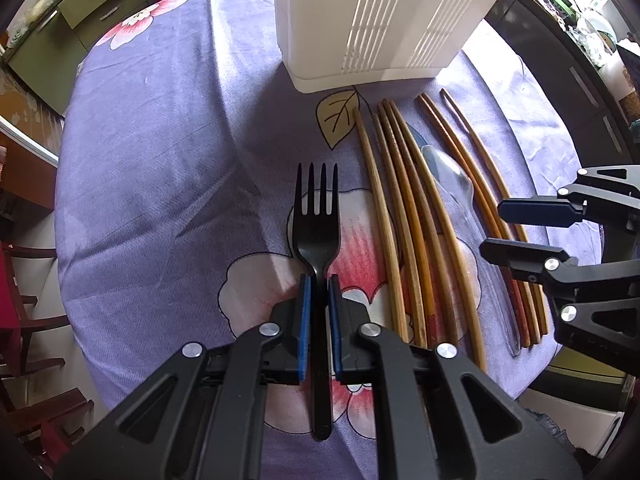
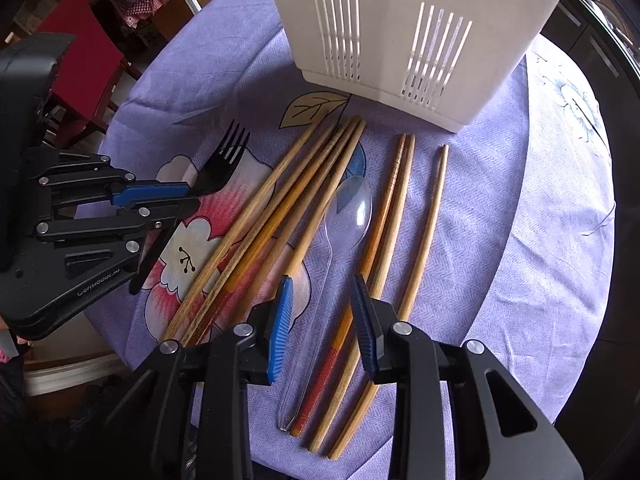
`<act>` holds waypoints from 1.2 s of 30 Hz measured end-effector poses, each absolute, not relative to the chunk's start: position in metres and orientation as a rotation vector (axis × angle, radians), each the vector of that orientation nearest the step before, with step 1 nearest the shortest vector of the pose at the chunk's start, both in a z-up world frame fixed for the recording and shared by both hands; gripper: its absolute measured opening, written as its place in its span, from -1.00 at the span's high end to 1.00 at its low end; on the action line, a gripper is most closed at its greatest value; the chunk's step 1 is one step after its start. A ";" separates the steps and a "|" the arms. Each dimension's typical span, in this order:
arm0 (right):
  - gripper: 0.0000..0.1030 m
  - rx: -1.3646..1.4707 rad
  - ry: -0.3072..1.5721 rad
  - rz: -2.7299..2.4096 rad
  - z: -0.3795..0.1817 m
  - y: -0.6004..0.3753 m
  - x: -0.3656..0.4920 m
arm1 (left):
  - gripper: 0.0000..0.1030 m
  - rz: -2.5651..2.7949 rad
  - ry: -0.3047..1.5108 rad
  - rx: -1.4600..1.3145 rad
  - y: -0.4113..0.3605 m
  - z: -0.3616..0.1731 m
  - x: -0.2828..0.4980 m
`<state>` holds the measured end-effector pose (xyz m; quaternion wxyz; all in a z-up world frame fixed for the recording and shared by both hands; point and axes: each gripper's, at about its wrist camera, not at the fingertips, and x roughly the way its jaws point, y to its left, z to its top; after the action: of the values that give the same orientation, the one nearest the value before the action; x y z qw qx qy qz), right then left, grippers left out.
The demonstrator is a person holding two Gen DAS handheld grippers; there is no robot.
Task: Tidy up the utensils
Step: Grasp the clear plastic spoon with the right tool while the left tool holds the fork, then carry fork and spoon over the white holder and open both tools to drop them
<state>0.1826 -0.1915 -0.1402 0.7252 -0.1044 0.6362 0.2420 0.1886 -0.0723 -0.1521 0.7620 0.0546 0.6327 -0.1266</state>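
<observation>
The left tongs (image 1: 319,308) are pressed together on the handle of a black plastic fork (image 1: 318,216), whose prongs point to 12 o'clock, toward a white slotted utensil holder (image 1: 380,20) that stands at the far side of the worktop (image 1: 160,160). The right tongs (image 2: 322,320) are partly spread and pinch nothing; between their blue pads lie the handle of a clear plastic spoon (image 2: 348,212) and the ends of some wooden chopsticks (image 2: 280,200). The spoon lies among the chopsticks, its bowl toward 12 o'clock. The chopsticks lie side by side at 3 o'clock from the fork, on a purple cloth with flowers (image 2: 520,220).
</observation>
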 end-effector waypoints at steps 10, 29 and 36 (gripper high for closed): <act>0.56 -0.257 1.437 0.478 -0.156 -0.181 0.191 | 0.83 -0.286 1.362 0.123 -0.075 -0.143 0.175; 0.82 -0.097 1.244 0.549 -0.109 -0.203 0.177 | 0.83 -0.295 1.311 0.112 -0.073 -0.124 0.167; 0.82 -0.005 1.079 0.577 -0.057 -0.224 0.158 | 0.83 -0.306 1.251 0.094 -0.071 -0.095 0.156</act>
<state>0.1579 -0.2235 -0.0572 0.8185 -0.0022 0.5066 0.2710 0.1556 -0.0714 -0.0948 0.7986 0.0438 0.5831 -0.1425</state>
